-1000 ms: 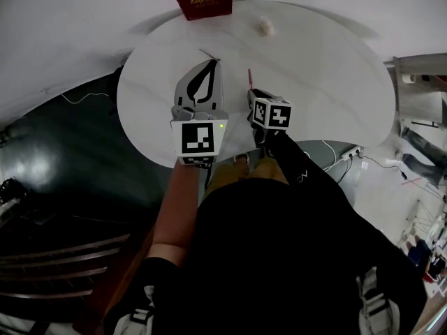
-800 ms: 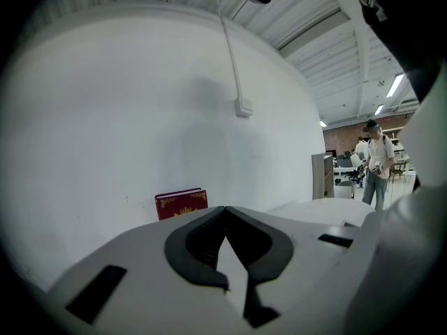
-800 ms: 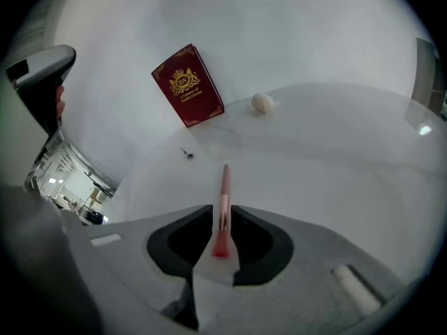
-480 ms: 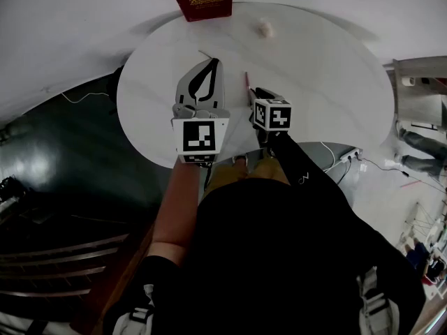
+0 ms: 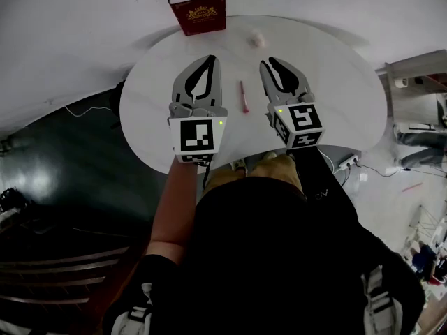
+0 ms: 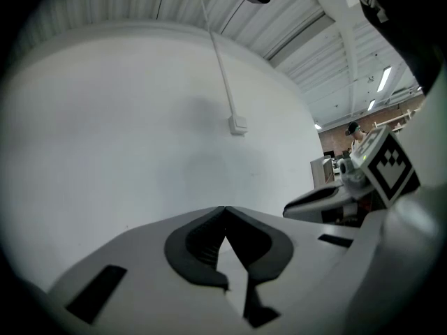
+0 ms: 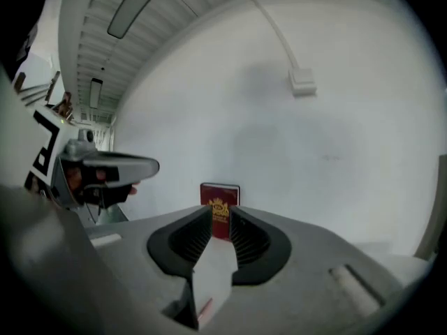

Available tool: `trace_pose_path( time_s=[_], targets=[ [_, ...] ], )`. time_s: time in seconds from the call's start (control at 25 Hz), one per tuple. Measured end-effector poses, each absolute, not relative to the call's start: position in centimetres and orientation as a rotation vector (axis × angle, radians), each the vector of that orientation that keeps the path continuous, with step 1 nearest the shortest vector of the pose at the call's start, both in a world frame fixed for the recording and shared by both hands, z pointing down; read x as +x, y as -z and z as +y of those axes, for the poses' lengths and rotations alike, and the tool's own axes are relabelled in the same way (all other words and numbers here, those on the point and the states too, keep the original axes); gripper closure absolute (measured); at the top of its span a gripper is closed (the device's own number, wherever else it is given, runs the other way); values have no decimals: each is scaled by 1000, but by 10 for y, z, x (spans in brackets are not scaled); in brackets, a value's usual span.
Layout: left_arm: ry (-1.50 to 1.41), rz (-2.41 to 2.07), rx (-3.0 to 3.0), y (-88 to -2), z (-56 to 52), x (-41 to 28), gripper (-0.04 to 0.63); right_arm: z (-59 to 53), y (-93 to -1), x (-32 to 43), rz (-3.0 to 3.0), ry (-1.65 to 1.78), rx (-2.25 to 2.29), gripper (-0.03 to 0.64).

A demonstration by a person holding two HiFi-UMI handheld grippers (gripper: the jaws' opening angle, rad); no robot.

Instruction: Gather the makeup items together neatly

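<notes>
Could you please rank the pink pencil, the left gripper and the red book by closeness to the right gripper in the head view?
From the right gripper:
1. Pink pencil, lying just to its left.
2. Left gripper, beyond the pencil.
3. Red book, at the table's far edge.

One round white table (image 5: 328,89), one dark red box (image 5: 198,10), one slim pink pencil (image 5: 244,96), one small white puff (image 5: 258,40), two grippers, namely left gripper (image 5: 209,59) and right gripper (image 5: 269,62).
</notes>
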State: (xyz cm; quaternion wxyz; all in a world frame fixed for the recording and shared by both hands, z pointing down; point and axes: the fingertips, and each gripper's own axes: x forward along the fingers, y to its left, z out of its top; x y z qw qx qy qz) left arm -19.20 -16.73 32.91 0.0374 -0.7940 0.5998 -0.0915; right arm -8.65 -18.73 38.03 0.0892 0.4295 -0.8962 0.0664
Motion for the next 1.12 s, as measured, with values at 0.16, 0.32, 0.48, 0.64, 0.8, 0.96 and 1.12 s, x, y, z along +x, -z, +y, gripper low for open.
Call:
trace_pose_path(
  time_s=[0.16, 0.32, 0.48, 0.64, 0.8, 0.96, 1.12],
  targets=[
    [241, 1867, -2410, -320, -162, -200, 589, -175, -335, -102, -2775, -114, 1256, 549],
    [228, 1885, -2385, -315, -157, -206, 589, -169, -347, -115, -2752, -126, 1177, 549],
    [214, 1925, -2364, -317, -152, -216, 589, -166, -375, -141, -2714, -124, 980, 549],
    [287, 1949, -2318, -325, -151, -232, 589, -175, -419, -173, -2612, -122, 792, 523],
    [313, 2018, -2287, -333, -150, -254, 588, -176, -467, -201, -2502, -149, 595, 482],
    [214, 2030, -2284, -334, -155, -270, 589, -189, -506, -227, -2398, -126, 474, 479],
    [222, 2004, -2231, -327, -156, -286, 589, -205, -561, -243, -2265, -84, 349, 479]
  ],
)
